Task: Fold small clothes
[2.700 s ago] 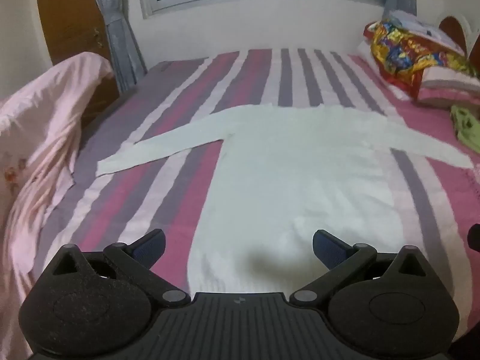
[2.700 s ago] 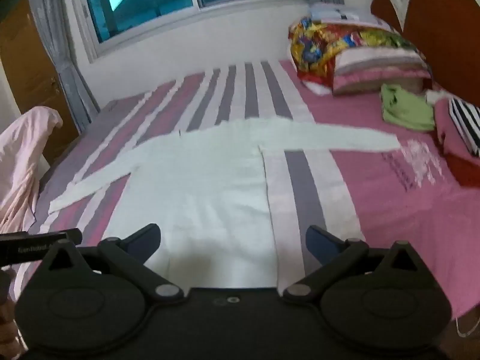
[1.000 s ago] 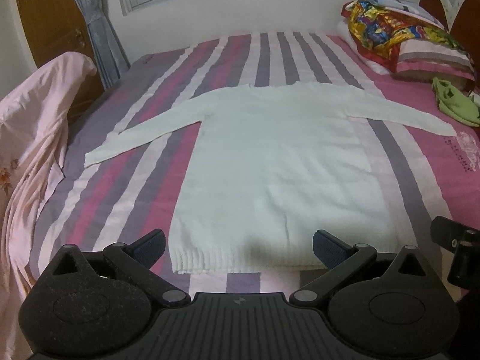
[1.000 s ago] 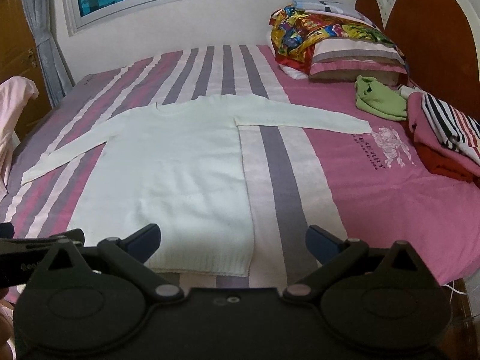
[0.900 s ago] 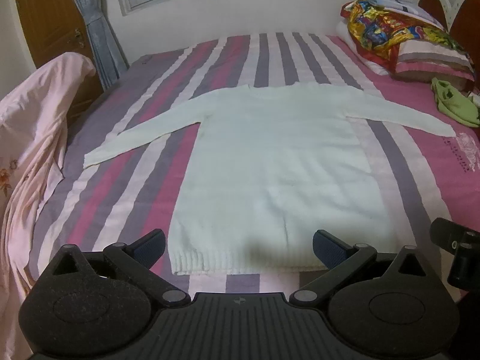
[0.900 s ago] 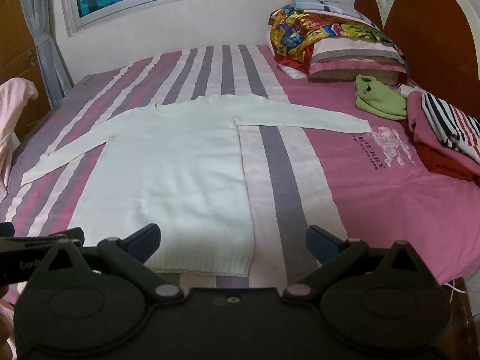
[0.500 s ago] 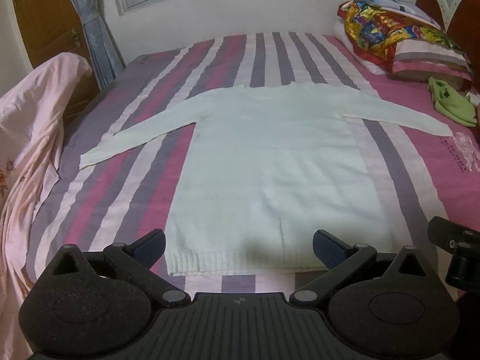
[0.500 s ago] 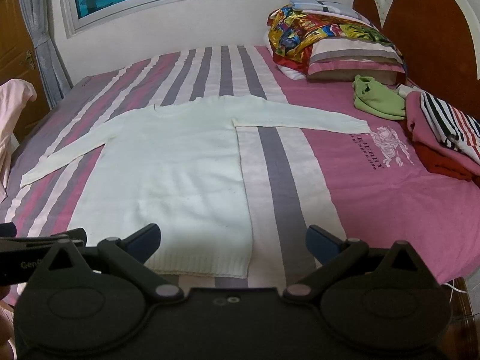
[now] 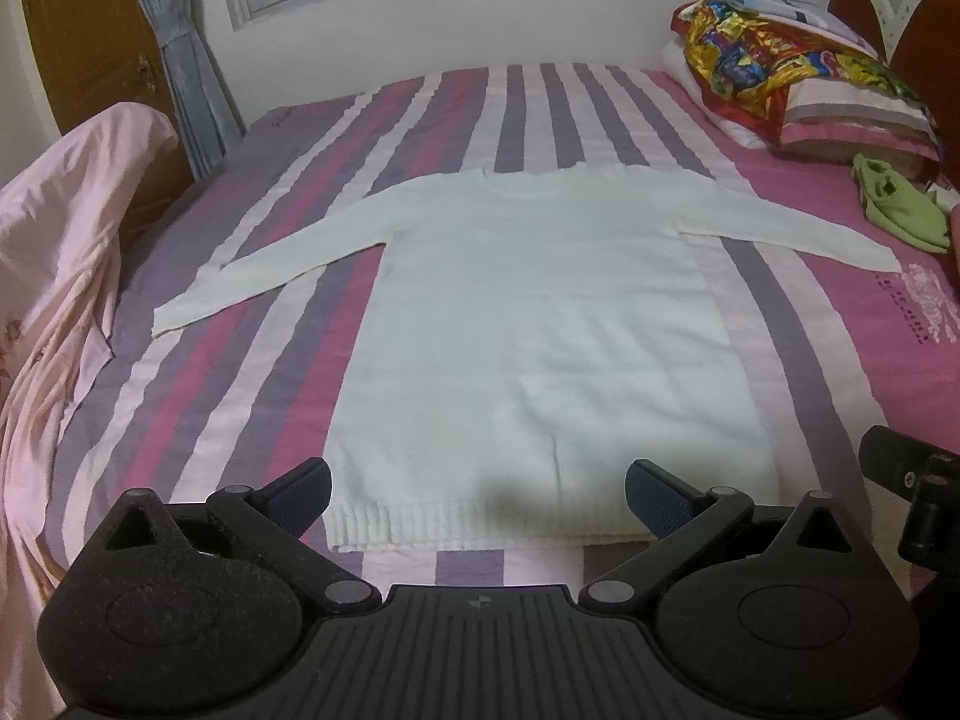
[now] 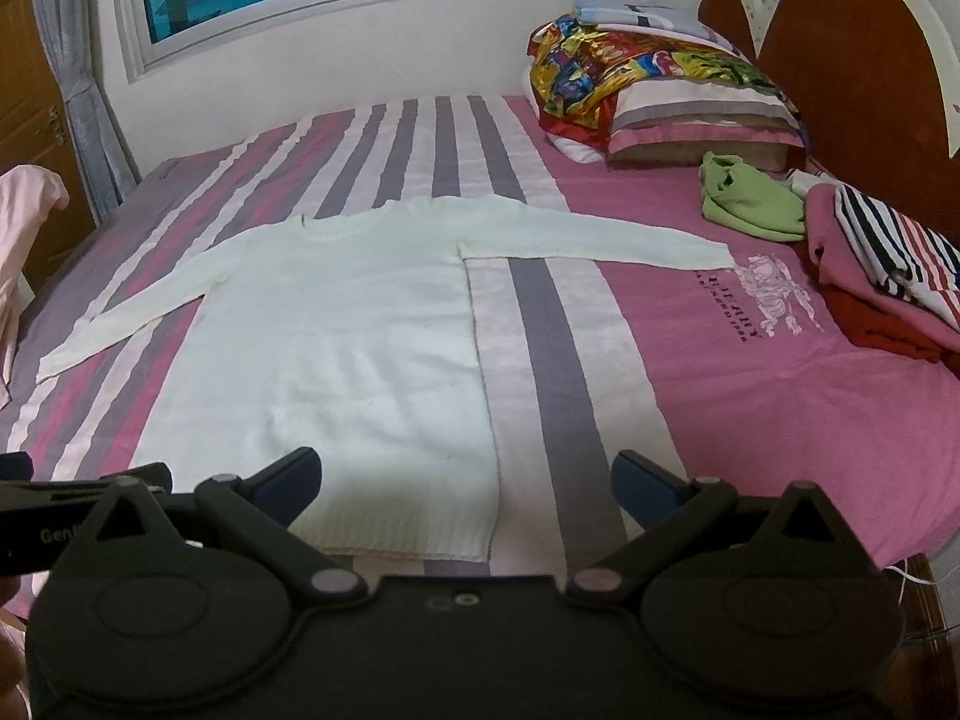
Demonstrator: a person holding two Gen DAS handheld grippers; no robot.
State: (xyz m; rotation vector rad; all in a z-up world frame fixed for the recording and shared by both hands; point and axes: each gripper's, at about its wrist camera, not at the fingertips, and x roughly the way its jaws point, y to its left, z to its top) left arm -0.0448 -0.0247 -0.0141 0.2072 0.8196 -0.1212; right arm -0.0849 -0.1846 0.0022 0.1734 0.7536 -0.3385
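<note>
Both claws had drawn back toward the foot of the bed (image 9: 252, 396), leaving the white sweater (image 9: 540, 324) flat, sleeves outspread. The left gripper (image 9: 477, 495) and right gripper (image 10: 465, 477) gaped wide, empty; folding looked ready to begin.

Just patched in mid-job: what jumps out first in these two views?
A white sweater lies flat in the middle of the striped bed, sleeves spread wide, hem nearest the cameras. Both the left hand-held gripper and the right hand-held gripper hover open above the hem, holding nothing. At the headboard end sit a colourful pillow and a green garment.
</note>
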